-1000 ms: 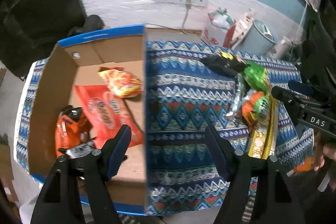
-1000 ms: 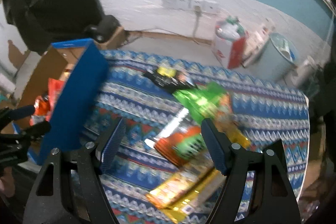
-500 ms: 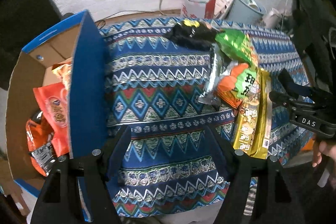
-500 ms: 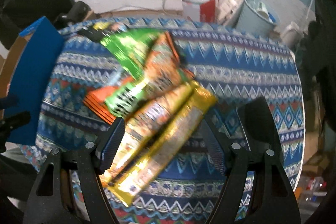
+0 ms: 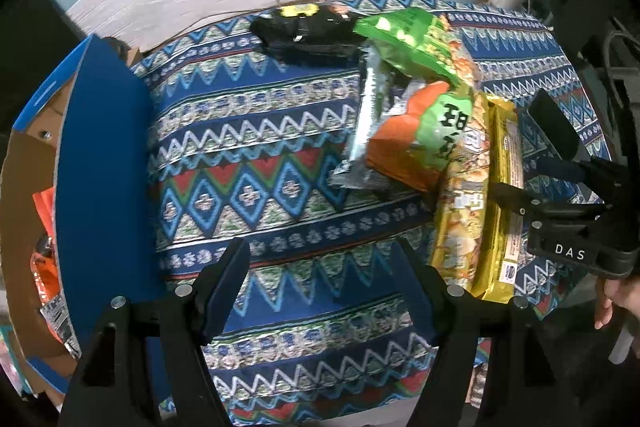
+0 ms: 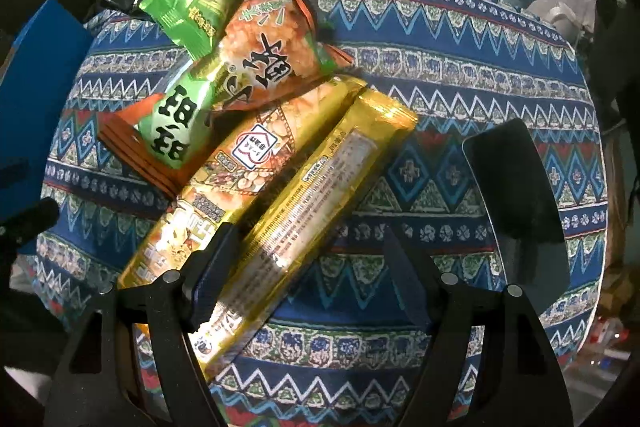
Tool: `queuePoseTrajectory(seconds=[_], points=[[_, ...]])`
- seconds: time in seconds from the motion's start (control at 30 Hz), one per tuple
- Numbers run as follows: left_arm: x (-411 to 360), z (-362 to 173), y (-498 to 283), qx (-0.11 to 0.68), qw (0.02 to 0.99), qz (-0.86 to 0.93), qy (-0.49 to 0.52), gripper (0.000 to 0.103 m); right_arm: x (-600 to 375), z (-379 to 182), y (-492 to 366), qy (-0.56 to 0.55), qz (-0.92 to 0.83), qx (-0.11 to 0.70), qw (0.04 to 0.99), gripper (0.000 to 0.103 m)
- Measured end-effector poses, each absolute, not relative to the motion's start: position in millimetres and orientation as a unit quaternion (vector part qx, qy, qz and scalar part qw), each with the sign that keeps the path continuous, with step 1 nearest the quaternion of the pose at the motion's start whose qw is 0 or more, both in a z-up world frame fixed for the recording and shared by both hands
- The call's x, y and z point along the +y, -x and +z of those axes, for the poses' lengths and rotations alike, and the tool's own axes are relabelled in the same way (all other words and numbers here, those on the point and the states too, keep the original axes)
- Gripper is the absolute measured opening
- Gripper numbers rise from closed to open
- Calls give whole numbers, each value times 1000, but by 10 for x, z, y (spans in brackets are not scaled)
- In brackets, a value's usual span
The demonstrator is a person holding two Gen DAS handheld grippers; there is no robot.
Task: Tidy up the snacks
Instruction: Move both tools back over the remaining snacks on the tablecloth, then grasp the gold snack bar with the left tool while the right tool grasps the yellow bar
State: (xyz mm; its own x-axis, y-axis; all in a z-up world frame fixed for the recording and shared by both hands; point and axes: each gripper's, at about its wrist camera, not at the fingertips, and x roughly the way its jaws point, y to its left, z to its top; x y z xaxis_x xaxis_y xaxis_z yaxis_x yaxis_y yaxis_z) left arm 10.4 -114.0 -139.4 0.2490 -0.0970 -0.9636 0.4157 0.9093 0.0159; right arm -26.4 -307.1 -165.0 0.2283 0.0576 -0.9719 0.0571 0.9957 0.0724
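1. Two grippers are hanging over the patterned cloth (image 5: 256,155), both pointing steeply down, jaws wide, nothing between them.
2. At the left edge of the left wrist view the box (image 5: 100,163) is showing its blue wall, with orange packets (image 5: 44,267) lying inside at the lower left.
3. The left gripper (image 5: 320,279) is hovering at bottom centre over bare cloth, well apart from any snack.
4. Right of centre in that view the pile is lying loose: a black bag (image 5: 308,31) at the top, a green bag (image 5: 408,43) overlapping it, an orange-green bag (image 5: 424,135) below.
5. In the right wrist view two gold packs (image 6: 304,195) are running diagonally from centre to lower left, side by side and touching.
6. The right gripper (image 6: 304,267) is straddling the outer gold pack's lower end, with the left finger (image 6: 212,267) over the seam between the packs.
7. To do this well, I judge it should be centring on one pack only, squaring the jaws across its width, and closing gently so the foil is not slipping or dragging its neighbour.
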Motion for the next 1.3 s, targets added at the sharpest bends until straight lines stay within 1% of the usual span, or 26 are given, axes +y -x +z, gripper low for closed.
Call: queuePoseTrajectory(seconds=[0.23, 0.3, 0.37, 0.43, 0.5, 0.57, 0.67, 0.73, 0.77, 0.8, 0.83, 0.9, 0.97, 1.17, 1.27, 1.3], points=[[-1392, -1474, -83, 601, 765, -184, -138, 74, -3292, -1669, 372, -35, -16, 625, 779, 75], [-1446, -1498, -64, 603, 763, -186, -142, 74, -3372, -1683, 398, -59, -21, 623, 780, 75], [-1488, -1517, -58, 606, 760, -187, -142, 74, -3474, -1705, 429, -115, -15, 620, 776, 75], [-1528, -1547, -60, 609, 757, -188, -142, 74, -3507, -1744, 445, -141, -10, 624, 768, 75], [-1556, -1572, -69, 611, 756, -188, -143, 74, -3477, -1803, 453, -150, -6, 633, 759, 75], [-1588, -1593, -73, 611, 755, -188, -146, 74, -3422, -1848, 457, -133, -3, 640, 757, 74], [-1647, -1613, -87, 614, 753, -190, -141, 74, -3380, -1830, 475, -104, 4, 637, 763, 66], [-1712, -1623, -88, 617, 750, -195, -135, 74, -3368, -1790, 492, -88, 7, 637, 766, 52], [-1765, -1625, -83, 618, 749, -199, -131, 74, -3367, -1776, 496, -75, 7, 637, 767, 49], [-1808, -1620, -74, 617, 749, -204, -130, 74, -3364, -1757, 499, -61, 8, 636, 769, 43], [-1863, -1615, -56, 616, 749, -210, -128, 74, -3360, -1736, 490, -46, 5, 635, 771, 40], [-1957, -1596, -15, 612, 748, -224, -127, 74, -3375, -1698, 503, -14, -6, 632, 774, 36], [-2042, -1591, 21, 609, 746, -237, -127, 74, -3422, -1697, 529, -4, -17, 632, 775, 34], [-2316, -1678, 29, 604, 740, -263, -134, 74, -3832, -1677, 646, -77, -13, 629, 773, 34], [-2394, -1794, -24, 613, 733, -265, -132, 74, -3975, -1660, 657, -89, -11, 628, 773, 34], [-2409, -1831, -43, 615, 732, -261, -133, 76, -4011, -1660, 659, -90, -11, 628, 773, 34]])
